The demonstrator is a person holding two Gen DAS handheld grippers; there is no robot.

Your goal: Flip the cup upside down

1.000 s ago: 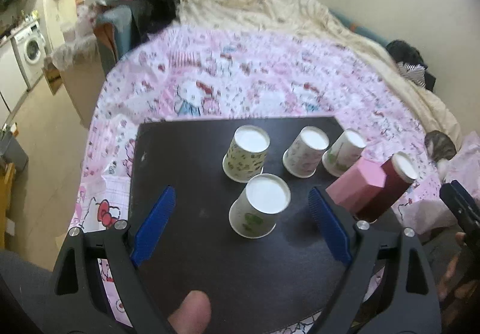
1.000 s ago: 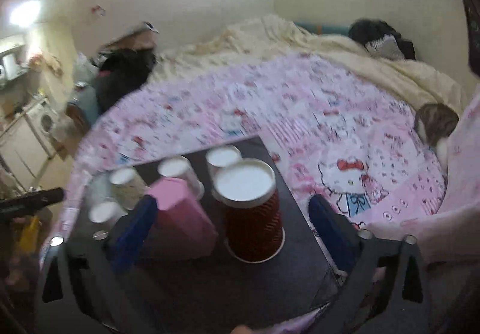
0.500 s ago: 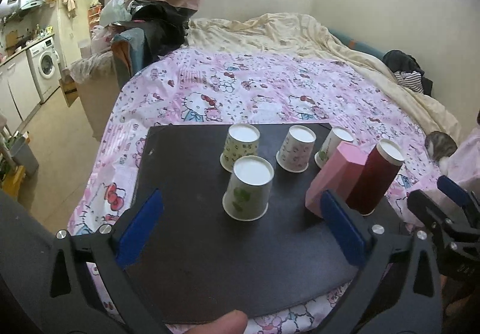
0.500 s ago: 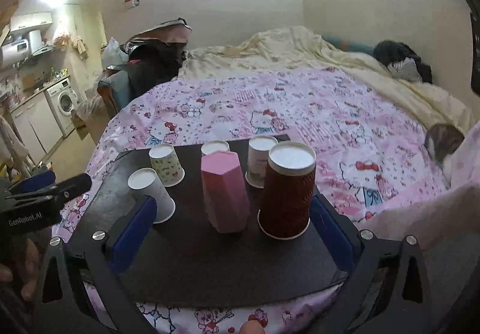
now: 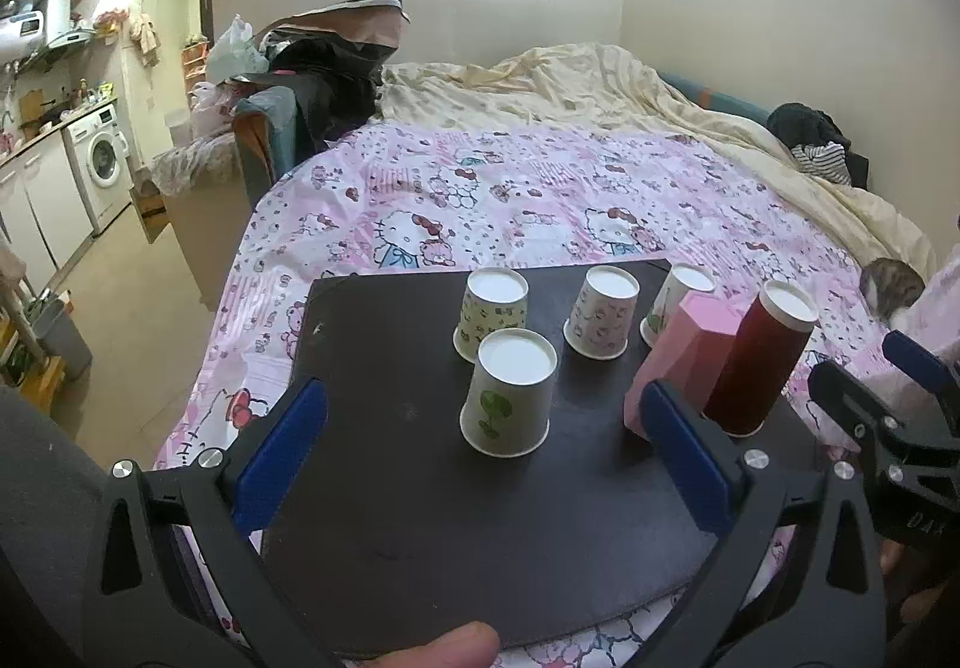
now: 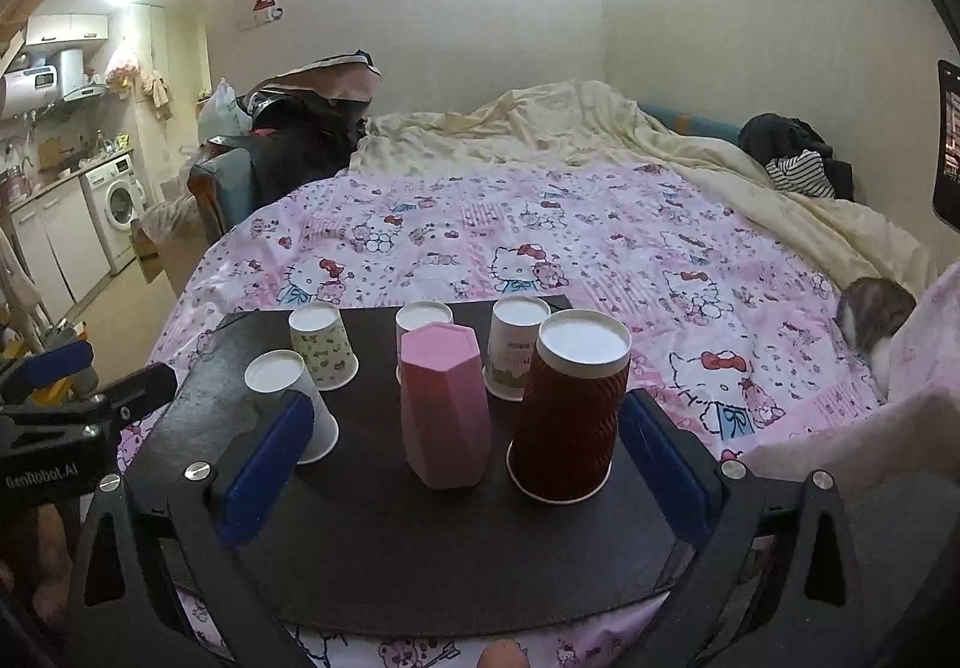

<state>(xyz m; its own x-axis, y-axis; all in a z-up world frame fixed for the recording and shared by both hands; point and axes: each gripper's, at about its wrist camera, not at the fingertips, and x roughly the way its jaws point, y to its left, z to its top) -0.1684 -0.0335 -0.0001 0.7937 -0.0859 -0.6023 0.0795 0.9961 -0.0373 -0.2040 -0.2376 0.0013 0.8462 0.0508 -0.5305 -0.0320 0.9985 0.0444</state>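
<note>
6 cups are seen standing upside down on a dark board (image 5: 390, 518) laid over a pink cartoon-print bedspread (image 5: 540, 188). The left gripper (image 5: 483, 452) is held above the near part of the board with its jaws spread wide and nothing between the blue pads; the white cup with a green leaf print (image 5: 507, 398) stands just ahead of the gap, roughly centred between the 2 fingers and untouched. Behind it, 3 more paper cups are lined up: a green-patterned cup (image 5: 492, 311), a pink-patterned cup (image 5: 600, 311) and a third cup (image 5: 675, 293) partly hidden by a pink faceted cup (image 5: 684, 362). Beside the pink faceted cup a dark red ribbed cup (image 5: 759, 362) stands at the board's right edge. The right gripper (image 6: 462, 464) is likewise held wide apart and empty, with the pink faceted cup and the dark red ribbed cup just ahead of its fingers, neither being touched
</note>
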